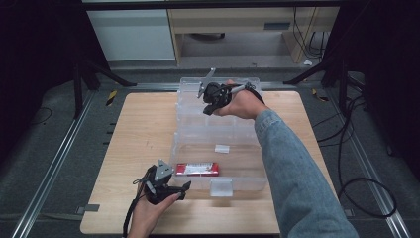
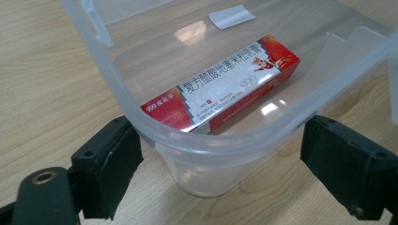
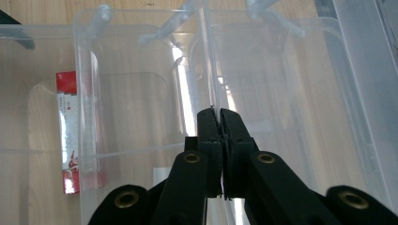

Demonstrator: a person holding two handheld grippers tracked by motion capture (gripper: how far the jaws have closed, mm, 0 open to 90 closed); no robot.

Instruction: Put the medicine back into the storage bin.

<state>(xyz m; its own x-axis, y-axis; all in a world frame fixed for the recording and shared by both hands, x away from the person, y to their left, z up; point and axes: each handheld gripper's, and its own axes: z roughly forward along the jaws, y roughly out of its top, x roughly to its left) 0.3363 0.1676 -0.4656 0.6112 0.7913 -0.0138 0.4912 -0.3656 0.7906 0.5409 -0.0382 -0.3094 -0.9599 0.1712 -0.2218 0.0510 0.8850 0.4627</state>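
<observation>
The right gripper (image 1: 214, 99) is over the far half of a clear plastic organiser box (image 1: 198, 130) that lies open on the wooden table (image 1: 138, 134). In the right gripper view its two black jaws are pressed together on a thin transparent plastic wall (image 3: 209, 56) of the box, which runs up from between the pads; the jaws meet with no visible gap, so the grip is tight on that edge.

The left gripper (image 2: 220, 154) sits at the near left corner of the box. Its jaws stand well apart, one pad on each side of the rounded corner of the box rim; whether the pads press on the plastic cannot be told.

A red and white carton (image 1: 197, 169) with printed lettering lies flat inside the near half of the box, close to the left gripper. A small white slip (image 1: 222, 148) lies on the box floor a little beyond the carton.
</observation>
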